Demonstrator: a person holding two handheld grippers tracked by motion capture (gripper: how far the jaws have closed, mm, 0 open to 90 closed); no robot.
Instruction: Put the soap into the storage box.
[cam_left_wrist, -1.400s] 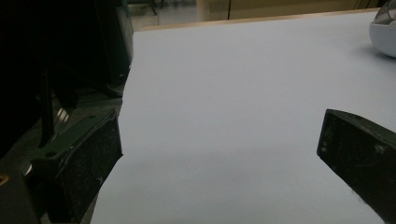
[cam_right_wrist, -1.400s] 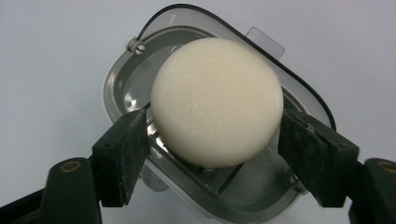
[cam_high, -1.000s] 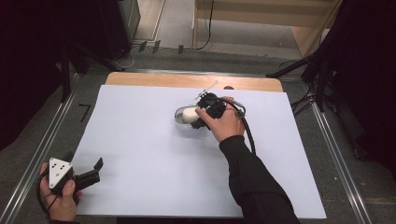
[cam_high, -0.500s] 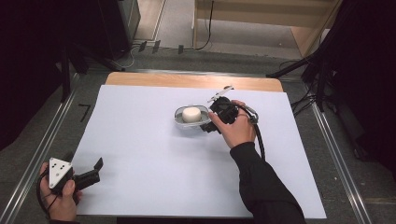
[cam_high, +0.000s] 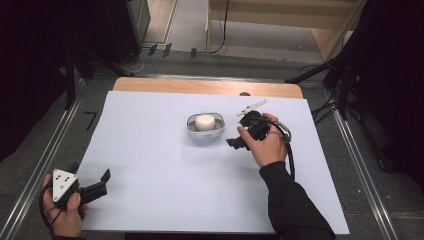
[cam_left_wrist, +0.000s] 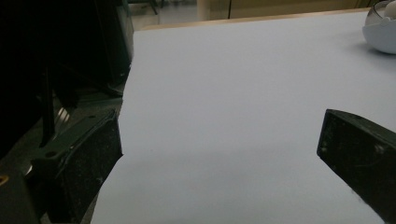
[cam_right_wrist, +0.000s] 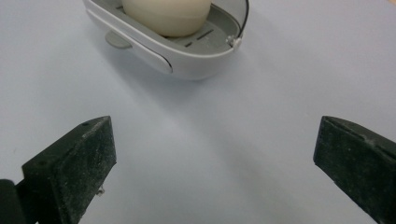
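A grey oval soap dish holding a white soap bar stands on the white sheet, just behind its middle. My right gripper hovers a short way right of the dish, pointing at it. Its jaws have just been opening and nothing is between them. The right gripper view has the wide-apart jaws of that gripper over bare sheet, with the dish and soap beyond the tips. My left gripper rests open at the sheet's near left corner. In its own view that gripper points across the sheet, with the dish far off.
The white sheet covers most of the table, with a wooden strip along its far edge. Metal rails run down both sides. Cables and dark stands lie on the floor behind and to the right.
My right gripper has drawn back to the right, away from the soap dish, and its jaws have spread. The dish stays put. The left gripper has not moved.
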